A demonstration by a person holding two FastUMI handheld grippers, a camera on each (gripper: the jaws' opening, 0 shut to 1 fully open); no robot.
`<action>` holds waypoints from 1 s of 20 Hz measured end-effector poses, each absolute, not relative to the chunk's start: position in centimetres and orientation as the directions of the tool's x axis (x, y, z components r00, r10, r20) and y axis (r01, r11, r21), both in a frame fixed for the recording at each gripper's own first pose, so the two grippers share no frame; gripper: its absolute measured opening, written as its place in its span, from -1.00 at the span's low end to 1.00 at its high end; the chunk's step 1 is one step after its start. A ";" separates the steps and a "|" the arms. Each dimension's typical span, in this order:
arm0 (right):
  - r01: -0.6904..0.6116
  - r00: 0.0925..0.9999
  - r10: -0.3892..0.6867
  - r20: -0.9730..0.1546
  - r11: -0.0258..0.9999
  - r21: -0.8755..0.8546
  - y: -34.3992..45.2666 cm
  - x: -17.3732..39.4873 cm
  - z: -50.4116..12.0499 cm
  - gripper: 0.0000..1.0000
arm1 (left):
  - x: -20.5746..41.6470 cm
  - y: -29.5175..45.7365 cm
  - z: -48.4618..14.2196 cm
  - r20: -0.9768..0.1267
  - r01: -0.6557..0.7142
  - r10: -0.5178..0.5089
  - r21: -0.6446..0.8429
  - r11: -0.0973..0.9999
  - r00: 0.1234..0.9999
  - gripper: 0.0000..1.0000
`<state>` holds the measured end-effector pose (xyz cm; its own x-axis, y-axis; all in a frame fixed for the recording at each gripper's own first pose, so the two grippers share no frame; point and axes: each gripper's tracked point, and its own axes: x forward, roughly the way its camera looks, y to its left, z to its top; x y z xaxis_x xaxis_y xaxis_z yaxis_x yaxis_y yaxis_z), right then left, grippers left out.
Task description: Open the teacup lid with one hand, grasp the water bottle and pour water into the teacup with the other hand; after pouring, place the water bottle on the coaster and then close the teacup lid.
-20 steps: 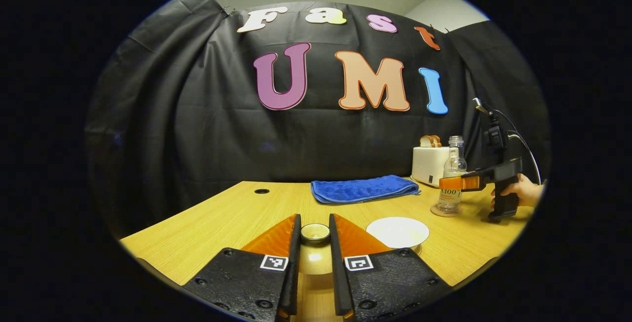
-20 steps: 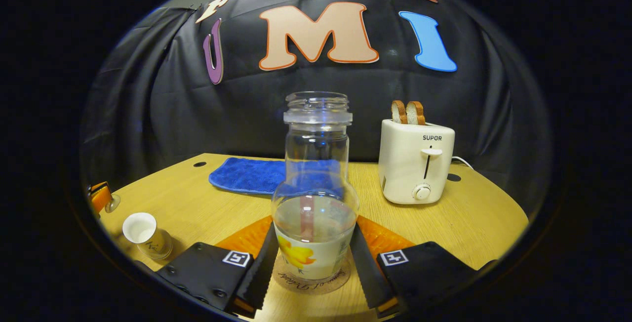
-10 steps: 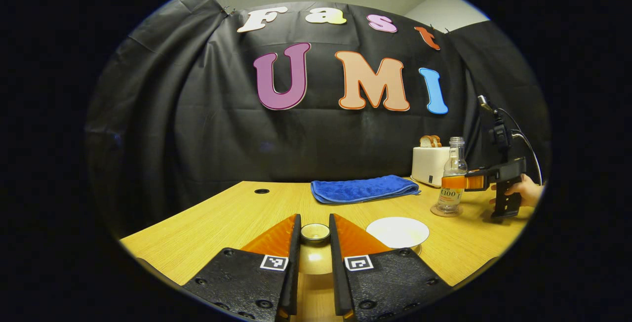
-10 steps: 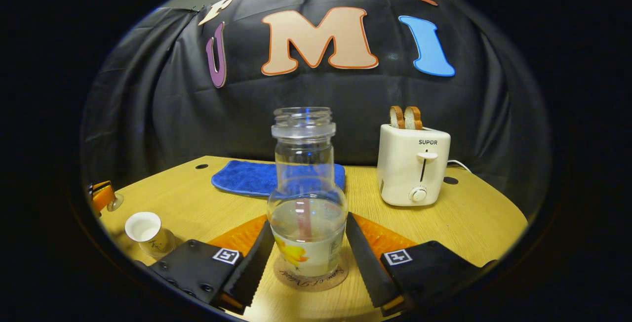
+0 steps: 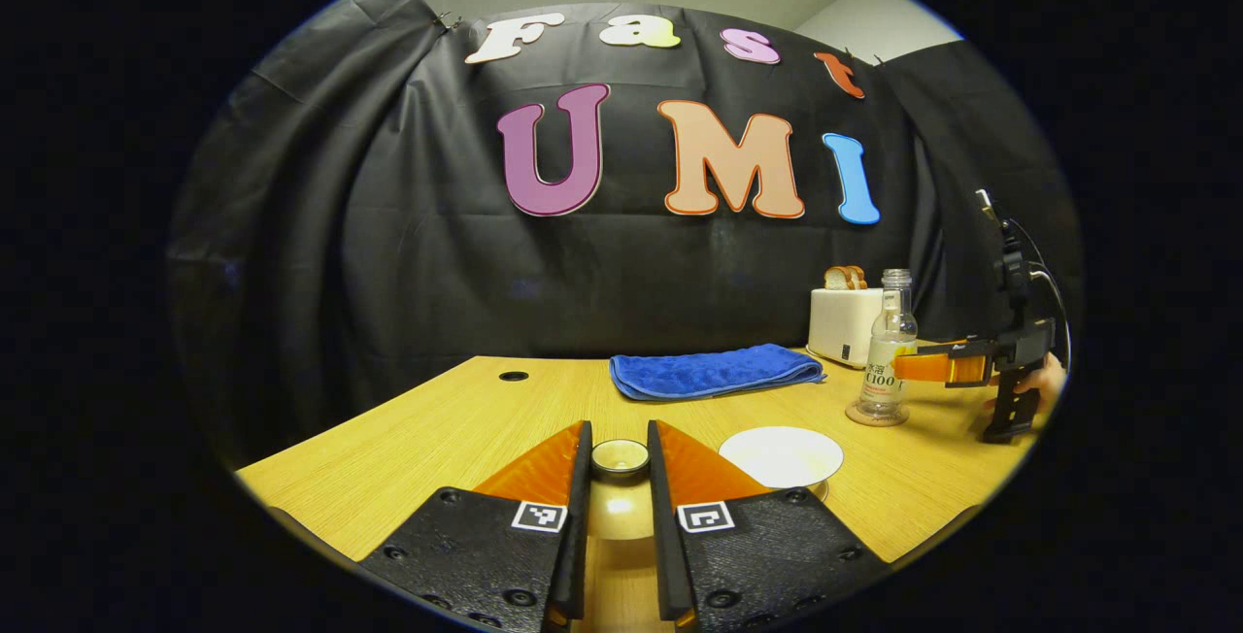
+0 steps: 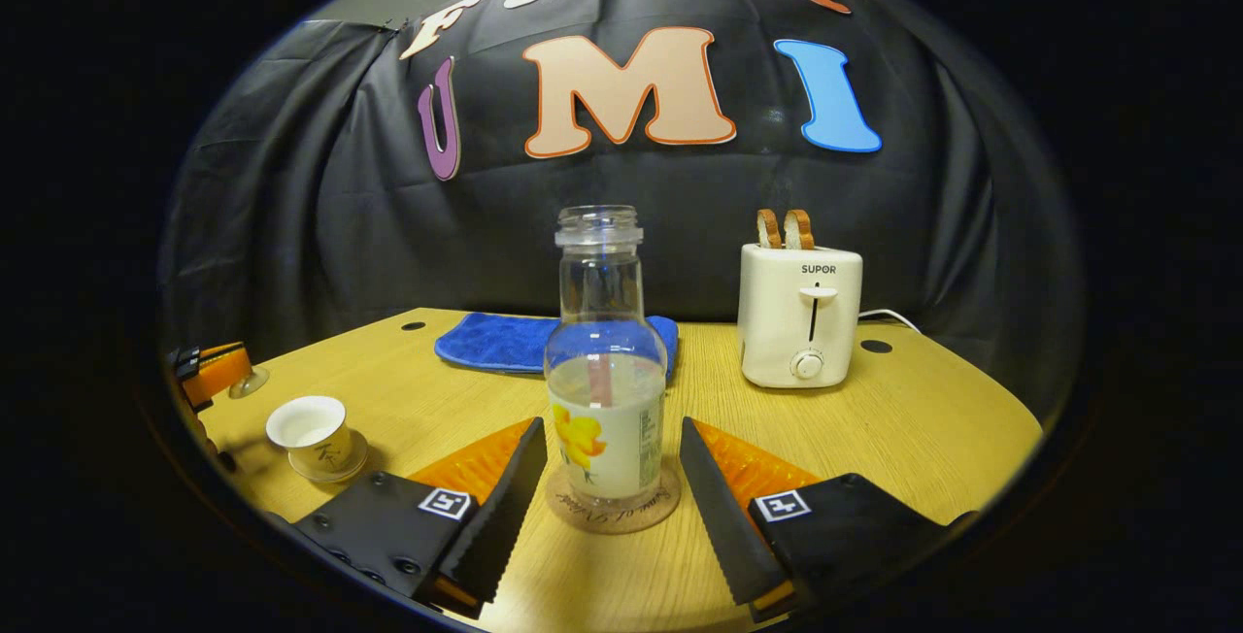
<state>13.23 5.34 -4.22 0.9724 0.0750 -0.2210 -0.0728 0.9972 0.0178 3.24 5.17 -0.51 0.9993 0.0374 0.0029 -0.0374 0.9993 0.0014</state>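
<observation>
While the wooden table (image 6: 903, 419) carries everything, you have the blue towel (image 6: 505, 342) lying folded toward the back wall and the white toaster (image 6: 798, 315) with two bread slices standing to its right. In the right gripper view your right gripper (image 6: 607, 463) is spread wide, its fingers (image 6: 505, 487) on either side of the water bottle (image 6: 604, 371) and clear of it. The bottle stands upright and uncapped on the round coaster (image 6: 612, 515), partly filled. In the left gripper view the bottle sits just ahead of that gripper's tips, beside the toaster. The teacup (image 6: 313, 431) sits open on its saucer near the table's left edge, pale inside. Your left gripper (image 5: 619, 458) is closed narrowly on the teacup lid (image 5: 620, 483), both fingers pressing the small knob on top, held just left of the open teacup (image 5: 782, 456).
</observation>
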 end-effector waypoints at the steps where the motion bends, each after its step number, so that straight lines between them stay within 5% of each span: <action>1: -0.073 0.973 0.076 -0.219 0.997 0.023 5.4 12.8 -4.2 0.79 | 3.3 5.2 -0.4 0.003 -0.037 0.037 0.001 0.999 0.999 -0.46; 6: -0.078 0.977 0.083 -0.196 0.997 0.029 5.1 10.8 -3.9 0.86 | 3.2 5.2 -0.5 0.003 -0.037 0.037 0.001 0.999 0.999 -0.46; 8: -0.075 0.981 0.077 -0.179 0.997 0.018 5.0 10.3 -3.6 0.69 | 3.2 5.2 -0.5 0.002 -0.036 0.036 0.001 0.999 0.999 -0.46; 10: -0.071 0.984 0.070 -0.164 0.997 0.001 4.7 9.4 -3.4 0.89 | 3.3 5.1 -0.5 0.001 -0.033 0.033 0.001 0.999 0.999 -0.46; 20: -0.054 0.998 0.054 -0.010 0.999 -0.003 4.2 4.2 -0.8 0.77 | 6.2 1.1 -0.6 -0.003 0.085 -0.085 -0.001 0.996 0.996 -0.46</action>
